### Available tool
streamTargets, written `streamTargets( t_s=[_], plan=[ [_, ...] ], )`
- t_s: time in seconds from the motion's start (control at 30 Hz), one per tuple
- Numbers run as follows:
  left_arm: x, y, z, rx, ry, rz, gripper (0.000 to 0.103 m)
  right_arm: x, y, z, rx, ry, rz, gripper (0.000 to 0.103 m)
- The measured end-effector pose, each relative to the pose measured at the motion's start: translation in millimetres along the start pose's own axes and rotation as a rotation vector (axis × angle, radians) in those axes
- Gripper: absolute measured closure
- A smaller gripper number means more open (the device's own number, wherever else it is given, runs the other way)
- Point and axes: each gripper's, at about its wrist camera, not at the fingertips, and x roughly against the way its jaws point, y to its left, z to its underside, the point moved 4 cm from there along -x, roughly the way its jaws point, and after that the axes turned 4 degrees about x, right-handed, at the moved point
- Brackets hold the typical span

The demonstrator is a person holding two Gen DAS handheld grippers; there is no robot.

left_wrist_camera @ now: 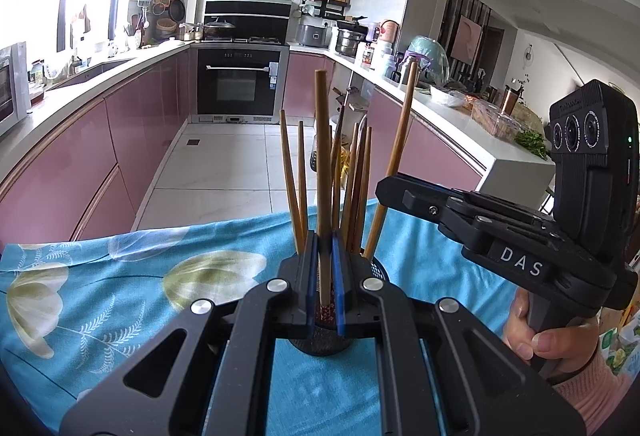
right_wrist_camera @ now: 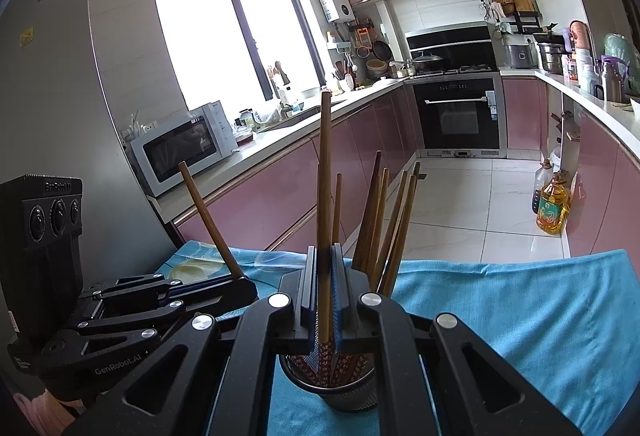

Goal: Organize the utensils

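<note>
Left wrist view shows the left tongs [left_wrist_camera: 325,276] clenched on an upright chopstick [left_wrist_camera: 322,172], tip just above the holder [left_wrist_camera: 320,342] on the counter [left_wrist_camera: 120,268], the right tongs [left_wrist_camera: 382,192] likewise gripping another chopstick [left_wrist_camera: 394,156] beside it.

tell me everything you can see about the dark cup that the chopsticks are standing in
The holder is a small round cup of dark mesh, probably metal, standing upright on the blue floral cloth. Several brown wooden chopsticks stand in it, fanned outward, their patterned red ends down inside. The left gripper and right gripper hover right above its mouth, each shut on one chopstick; whether those two tips already reach the cup's bottom is hidden. Neither gripper visibly touches the cup.
</note>
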Motion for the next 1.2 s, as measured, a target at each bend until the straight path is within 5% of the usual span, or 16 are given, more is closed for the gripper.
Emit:
streamTargets(
  t_s=[0.9,1.2],
  plan=[
    [-27.7,1.9,8.4,-0.012,0.061,0.014,0.095,-16.3,-7.8,13.1,-0.012,0.059,0.014,0.095],
    [-18.6,11.8,27.2,0.003,0.031,0.008,0.075,-8.0,-6.2,29.6,-0.002,0.062,0.032,0.063]
  ],
)
